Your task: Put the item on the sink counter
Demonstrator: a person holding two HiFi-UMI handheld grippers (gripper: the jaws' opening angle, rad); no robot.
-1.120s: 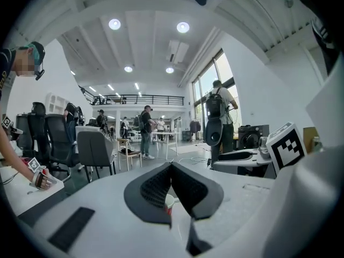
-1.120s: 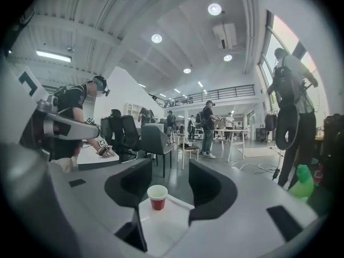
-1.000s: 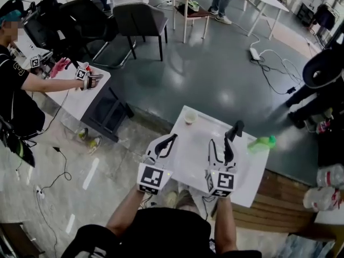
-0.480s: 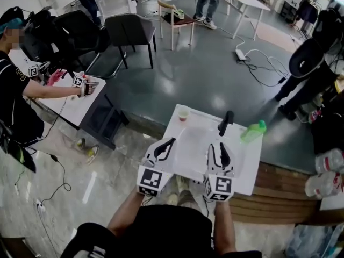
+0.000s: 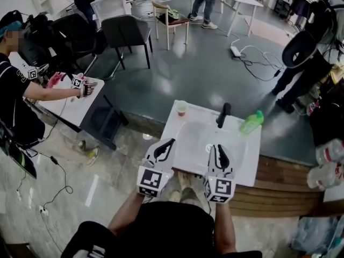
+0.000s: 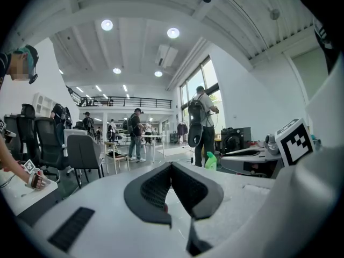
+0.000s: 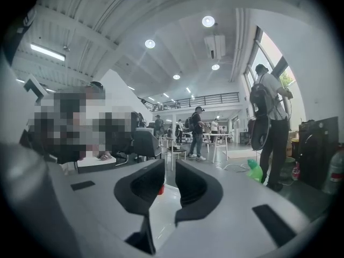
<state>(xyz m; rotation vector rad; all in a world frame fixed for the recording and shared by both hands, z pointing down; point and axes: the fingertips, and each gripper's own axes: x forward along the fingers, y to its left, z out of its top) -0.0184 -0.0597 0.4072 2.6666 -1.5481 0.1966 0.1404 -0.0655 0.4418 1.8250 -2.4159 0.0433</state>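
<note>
A white sink counter point(image 5: 247, 165) with a basin and a black faucet point(image 5: 223, 114) stands in front of me. A green bottle point(image 5: 251, 121) sits at its back right corner, and it also shows in the left gripper view point(image 6: 210, 160) and the right gripper view point(image 7: 255, 171). A small cup point(image 5: 182, 108) with red on it stands at the back left corner. My left gripper point(image 5: 170, 143) hangs over the counter's near left edge, shut on nothing point(image 6: 171, 165). My right gripper point(image 5: 219, 149) is over the basin's near side. Its jaws have just been closing and stand a narrow gap apart, empty point(image 7: 170, 168).
At the left a person point(image 5: 16, 85) works with grippers at a white table point(image 5: 70, 104). Chairs point(image 5: 126, 34) and cables point(image 5: 252, 63) are on the grey floor beyond the counter. Clear plastic bottles point(image 5: 325, 165) lie at the right beside a wooden platform point(image 5: 285, 192).
Both grippers have moved forward toward the sink counter, which now sits nearer the middle of the head view. The right gripper's jaws have narrowed from wide open to a slim gap.
</note>
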